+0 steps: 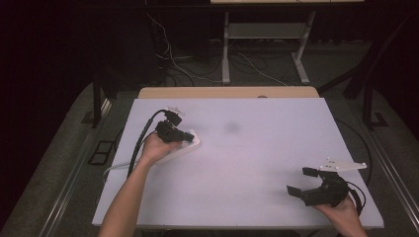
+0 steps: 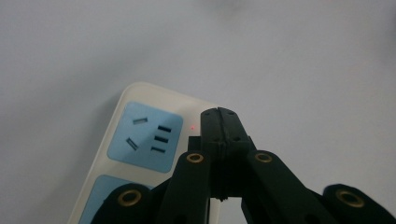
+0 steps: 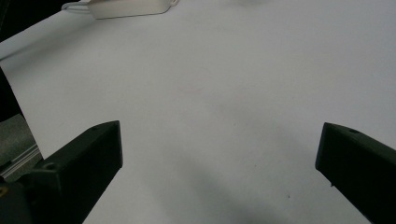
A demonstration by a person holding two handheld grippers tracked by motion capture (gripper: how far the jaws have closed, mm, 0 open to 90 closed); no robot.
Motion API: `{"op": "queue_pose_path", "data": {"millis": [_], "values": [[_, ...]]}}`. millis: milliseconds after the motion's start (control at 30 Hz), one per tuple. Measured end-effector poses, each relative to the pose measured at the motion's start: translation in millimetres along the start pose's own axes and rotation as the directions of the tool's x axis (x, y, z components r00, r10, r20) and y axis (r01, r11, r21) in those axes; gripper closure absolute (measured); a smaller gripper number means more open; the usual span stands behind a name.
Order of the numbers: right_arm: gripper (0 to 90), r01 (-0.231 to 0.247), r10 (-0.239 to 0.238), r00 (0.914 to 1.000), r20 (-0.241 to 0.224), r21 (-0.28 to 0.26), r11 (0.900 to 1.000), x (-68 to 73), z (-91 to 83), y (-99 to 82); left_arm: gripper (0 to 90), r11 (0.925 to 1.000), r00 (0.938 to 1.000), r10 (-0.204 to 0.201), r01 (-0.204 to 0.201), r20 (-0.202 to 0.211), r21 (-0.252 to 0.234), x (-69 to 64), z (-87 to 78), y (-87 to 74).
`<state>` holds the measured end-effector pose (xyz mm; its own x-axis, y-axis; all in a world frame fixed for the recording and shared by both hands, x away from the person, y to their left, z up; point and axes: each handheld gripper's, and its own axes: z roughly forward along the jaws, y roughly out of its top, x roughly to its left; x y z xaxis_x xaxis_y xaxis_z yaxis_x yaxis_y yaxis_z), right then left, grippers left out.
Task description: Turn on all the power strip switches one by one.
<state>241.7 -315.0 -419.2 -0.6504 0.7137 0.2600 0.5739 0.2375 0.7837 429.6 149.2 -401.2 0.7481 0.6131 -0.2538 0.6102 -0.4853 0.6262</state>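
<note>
A white counter (image 1: 247, 163) stood in a dark room with cables on the floor behind it. In the high view the left gripper (image 1: 185, 134) rested over a cream power strip (image 1: 191, 144) at the counter's left; the right gripper (image 1: 302, 181) sat near the front right corner, jaws apart. In the left gripper view the jaws were pressed together over the strip (image 2: 140, 135), beside its blue socket. In the right gripper view the jaws stood wide, the strip (image 3: 128, 7) far off

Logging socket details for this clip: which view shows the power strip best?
The left gripper view: the power strip is close, with blue socket faces and a red light. The high view has it partly under the left gripper; the right gripper view has its far-off side.
</note>
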Motion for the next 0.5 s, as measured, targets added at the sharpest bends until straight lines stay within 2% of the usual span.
{"op": "queue_pose_path", "data": {"millis": [167, 233, 367, 433, 500], "values": [[0.6, 0.000, 0.000, 1.0000, -0.001, 0.000, 1.0000, 0.3, 0.3, 0.2, 88.8, 0.9977, 0.9998, 0.005, -0.007, -0.019, -0.067, -5.6, -15.9, 2.5], [0.6, 0.002, -0.002, 1.0000, -0.002, 0.001, 1.0000, 0.5, 0.5, 0.2, 83.5, 0.9969, 0.9997, 0.009, -0.010, -0.024, -0.078, -7.4, -21.9, 2.9], [0.6, 0.004, -0.004, 1.0000, -0.004, 0.000, 1.0000, 1.1, 1.0, 0.5, 79.6, 0.9954, 0.9994, 0.009, -0.012, -0.034, -0.095, -11.2, -31.8, 2.1], [0.6, 0.003, -0.003, 1.0000, -0.006, 0.002, 1.0000, 1.2, 1.5, 0.6, 74.3, 0.9943, 0.9992, 0.007, -0.011, -0.040, -0.106, -13.7, -37.3, 1.8], [0.6, 0.002, -0.002, 1.0000, -0.006, 0.003, 1.0000, 1.3, 1.8, 0.8, 64.3, 0.9914, 0.9987, 0.001, -0.008, -0.052, -0.131, -17.0, -43.5, 1.3]]}}
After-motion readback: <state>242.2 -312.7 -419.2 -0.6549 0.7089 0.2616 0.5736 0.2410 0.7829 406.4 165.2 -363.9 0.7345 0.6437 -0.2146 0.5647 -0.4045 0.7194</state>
